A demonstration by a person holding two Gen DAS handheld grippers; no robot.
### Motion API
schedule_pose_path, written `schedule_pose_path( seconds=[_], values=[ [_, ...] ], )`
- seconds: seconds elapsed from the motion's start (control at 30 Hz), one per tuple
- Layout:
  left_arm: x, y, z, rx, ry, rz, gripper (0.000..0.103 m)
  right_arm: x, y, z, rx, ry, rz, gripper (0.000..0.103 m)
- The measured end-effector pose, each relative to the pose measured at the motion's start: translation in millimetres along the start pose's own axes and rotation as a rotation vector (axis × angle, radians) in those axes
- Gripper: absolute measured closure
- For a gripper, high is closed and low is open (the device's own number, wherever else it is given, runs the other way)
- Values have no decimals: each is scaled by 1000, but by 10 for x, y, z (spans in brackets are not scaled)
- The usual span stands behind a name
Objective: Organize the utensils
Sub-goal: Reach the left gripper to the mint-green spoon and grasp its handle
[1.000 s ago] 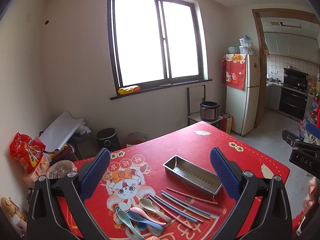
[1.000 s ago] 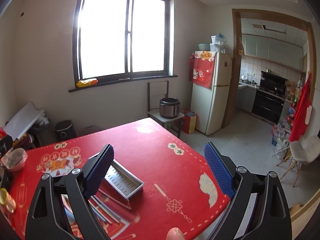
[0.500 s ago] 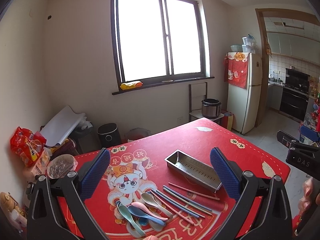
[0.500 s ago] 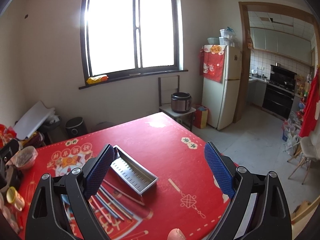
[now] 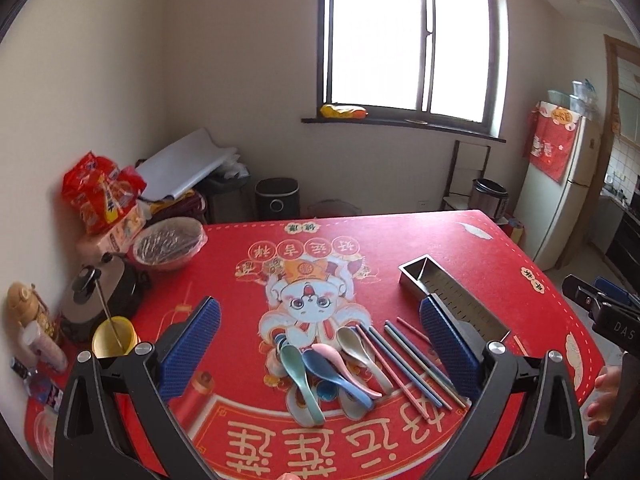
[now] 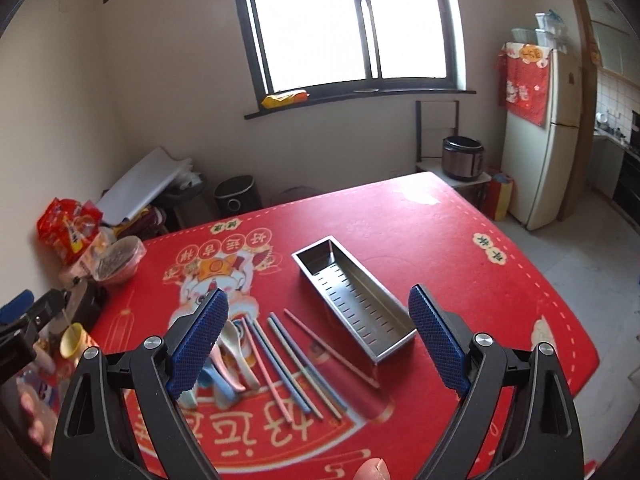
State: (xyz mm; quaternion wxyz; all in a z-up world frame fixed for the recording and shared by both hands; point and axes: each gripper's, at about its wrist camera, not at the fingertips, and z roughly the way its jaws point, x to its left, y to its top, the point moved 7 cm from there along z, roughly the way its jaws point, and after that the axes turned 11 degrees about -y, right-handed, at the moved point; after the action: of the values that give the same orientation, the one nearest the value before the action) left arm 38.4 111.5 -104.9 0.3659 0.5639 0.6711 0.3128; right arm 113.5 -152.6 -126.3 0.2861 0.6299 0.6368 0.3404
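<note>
Several pastel spoons (image 5: 324, 364) lie in a pile on the red tablecloth (image 5: 320, 248), with several coloured chopsticks (image 5: 404, 364) just right of them. A perforated steel tray (image 5: 452, 304) lies empty to their right. In the right wrist view the tray (image 6: 356, 296) is ahead, the chopsticks (image 6: 288, 356) left of it, the spoons (image 6: 228, 356) partly behind my left finger. My left gripper (image 5: 320, 344) is open above the spoons. My right gripper (image 6: 320, 340) is open above the chopsticks and tray.
At the table's left edge stand a covered bowl (image 5: 170, 242), a dark pot (image 5: 100, 292), a yellow cup (image 5: 114, 336) and snack bags (image 5: 100, 192). The right gripper shows at the right of the left wrist view (image 5: 604, 312). Table edges drop off right and near.
Both grippers have tilted down and moved in over the table, so the spoons, chopsticks and tray now sit between the fingers. Both stayed open. Nothing on the table moved.
</note>
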Motion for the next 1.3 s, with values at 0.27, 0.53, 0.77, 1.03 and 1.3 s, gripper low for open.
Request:
schedule_pose_path(
  seconds=[0.27,0.53,0.77,1.03,1.3],
  values=[
    [496,-341,82,38,152,-146,5,295,61,342,-57,101,-124,14],
    [599,-785,370,135,144,-273,18,419,-134,810,26,199,-235,14],
    [636,-1145,640,145,205,-342,19,255,-367,1145,115,232,-294,14],
    [680,-1619,1217,290,184,-373,32,44,-565,1416,191,201,-352,14],
    [804,-1822,1600,366,147,-457,56,-104,-605,1545,238,159,-382,14]
  ],
)
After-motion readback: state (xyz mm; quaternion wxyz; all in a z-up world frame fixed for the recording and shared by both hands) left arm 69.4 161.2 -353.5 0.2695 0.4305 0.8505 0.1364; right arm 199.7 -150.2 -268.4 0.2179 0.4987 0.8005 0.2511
